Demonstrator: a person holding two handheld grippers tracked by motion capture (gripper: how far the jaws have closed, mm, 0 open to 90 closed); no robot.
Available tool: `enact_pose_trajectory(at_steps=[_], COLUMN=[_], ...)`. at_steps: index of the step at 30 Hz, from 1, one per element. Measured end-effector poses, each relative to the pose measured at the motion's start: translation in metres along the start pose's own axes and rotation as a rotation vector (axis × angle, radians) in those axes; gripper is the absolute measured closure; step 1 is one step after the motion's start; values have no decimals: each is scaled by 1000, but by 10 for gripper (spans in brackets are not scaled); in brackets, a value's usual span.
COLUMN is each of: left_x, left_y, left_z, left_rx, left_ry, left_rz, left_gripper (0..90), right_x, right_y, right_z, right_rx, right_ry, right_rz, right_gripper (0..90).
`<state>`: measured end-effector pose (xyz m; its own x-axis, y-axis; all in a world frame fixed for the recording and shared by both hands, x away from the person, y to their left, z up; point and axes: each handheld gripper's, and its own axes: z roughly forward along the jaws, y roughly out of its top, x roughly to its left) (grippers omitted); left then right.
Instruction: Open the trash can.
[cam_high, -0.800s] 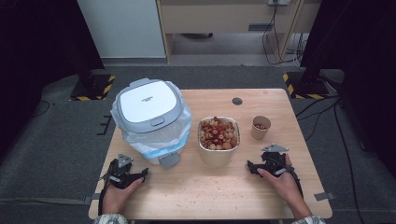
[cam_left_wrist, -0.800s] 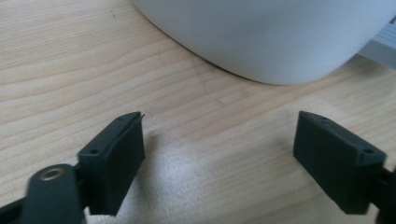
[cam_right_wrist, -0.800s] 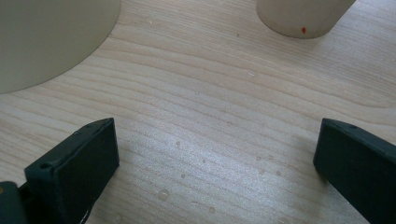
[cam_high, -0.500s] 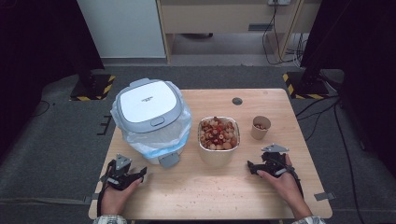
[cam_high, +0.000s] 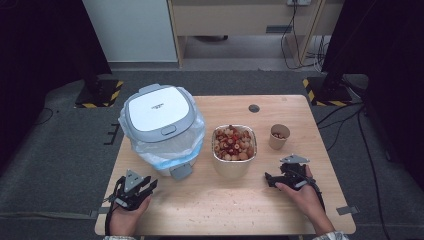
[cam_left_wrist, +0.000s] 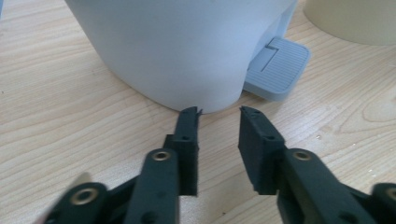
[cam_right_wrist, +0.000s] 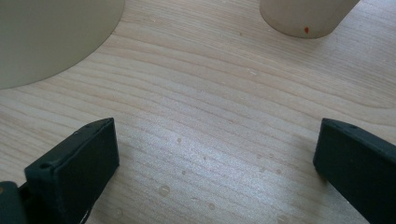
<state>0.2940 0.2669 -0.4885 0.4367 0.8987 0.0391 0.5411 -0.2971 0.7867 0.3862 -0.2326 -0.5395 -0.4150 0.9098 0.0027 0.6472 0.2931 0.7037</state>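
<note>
Your pedal bin (cam_high: 162, 125), lid shut w/ a plastic liner, sits at approx 10 o'clock on the desk (cam_high: 225, 210), its grey pedal (cam_left_wrist: 278, 67) facing you. The food bowl (cam_high: 234, 144) is just beside it at centre and the paper cup (cam_high: 279, 136) at 2 o'clock. Your left hand-held gripper (cam_left_wrist: 218, 122) rests at 7 o'clock, jaws slightly apart & empty near the bin base; your right hand-held gripper (cam_right_wrist: 215, 154) at 4 o'clock has jaws wide apart, empty.
</note>
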Motion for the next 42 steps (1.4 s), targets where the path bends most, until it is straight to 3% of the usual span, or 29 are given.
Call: enact_pose_trajectory(at_steps=[5, 8, 14, 18, 20, 21, 22, 27, 28, 29, 30, 33, 39, 42], left_x=[-6, -16, -34, -43, -47, -46, -47, -52, -45, -50, -50, -50, -52, -51], left_y=[3, 7, 16, 21, 25, 26, 27, 30, 34, 31, 31, 32, 30, 28], left_z=[2, 8, 27, 36, 44, 47, 50, 58, 62, 64, 66, 70, 73, 74], left_rx=[-7, -5, 19, 10, 2, 7, 9, 3, 2, 5, 8, 3, 9, 4], left_ry=[-33, -61, -108, -113, -117, -113, -112, -106, -95, -98, -92, -79, -56, -57], left_rz=[16, 47, 108, 94, 114, 156, 164, 148, 232, 142, 135, 135, 178, 166], left_gripper=[822, 878, 898, 898, 898, 898, 898, 898, 898, 898, 898, 898, 896, 897], right_x=[0, 0, 0, 0, 0, 0, 0, 0, 0, 0, 0, 0, 1, 1], right_y=[0, 0, 0, 0, 0, 0, 0, 0, 0, 0, 0, 0, -1, -1], right_z=[0, 0, 0, 0, 0, 0, 0, 0, 0, 0, 0, 0, -1, -1], right_rx=[0, 0, 0, 0, 0, 0, 0, 1, 0, 0, 1, 1, 2, 3], right_ry=[0, 0, -1, 0, 0, 0, 0, 0, 0, 0, 0, 0, 0, -1], right_rz=[0, -1, -1, -1, -2, -2, -2, -1, -2, -2, -2, -2, 0, 2], right_gripper=[6, 6, 6, 6, 6, 6, 7, 7, 7, 6, 6, 6, 7, 8])
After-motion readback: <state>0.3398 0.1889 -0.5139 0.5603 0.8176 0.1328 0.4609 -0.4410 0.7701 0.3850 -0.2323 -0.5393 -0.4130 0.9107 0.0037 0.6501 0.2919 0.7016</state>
